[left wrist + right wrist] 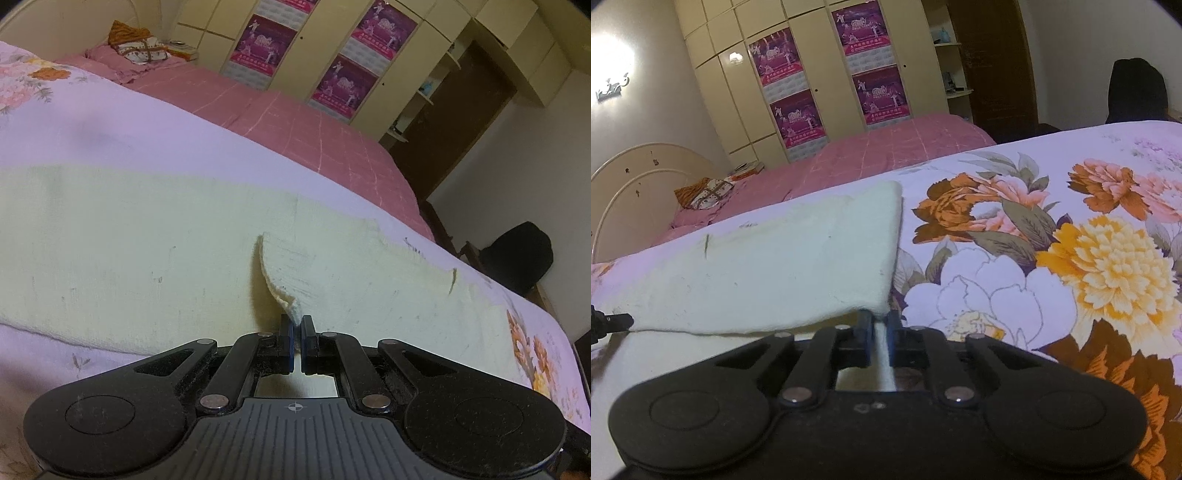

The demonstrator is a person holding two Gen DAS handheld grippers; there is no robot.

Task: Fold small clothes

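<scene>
The pale cream cloth lies spread flat across the flowered bedspread, and I've got it by two places along its near edge. My left gripper is pressed tight on a little peak of fabric, lifted into a curled point just above the pads. My right gripper pinches the near right corner, a strip of the cloth running back between its jaws.

What worries me: both holds look shallow. On the left only the tip of that peak sits between the pads, so a quick pull could slide it out and drop the edge in a heap. If I lift one side ahead of the other, the fold will come over skewed and the edges won't meet. The bedspread underneath is soft too, and could drag along with the cloth and bunch under it.

The cloth looks like a thick, loose-woven knit, slightly fuzzy, with a ragged far edge and a few dark flecks and loose threads on its face. It's roughly rectangular, limp, and holds a soft crease. The bedspread is smooth lilac cotton printed with big orange, yellow and white blooms. Beyond it sits a bed in pink checked sheets, then cream wardrobe doors carrying purple posters.
</scene>
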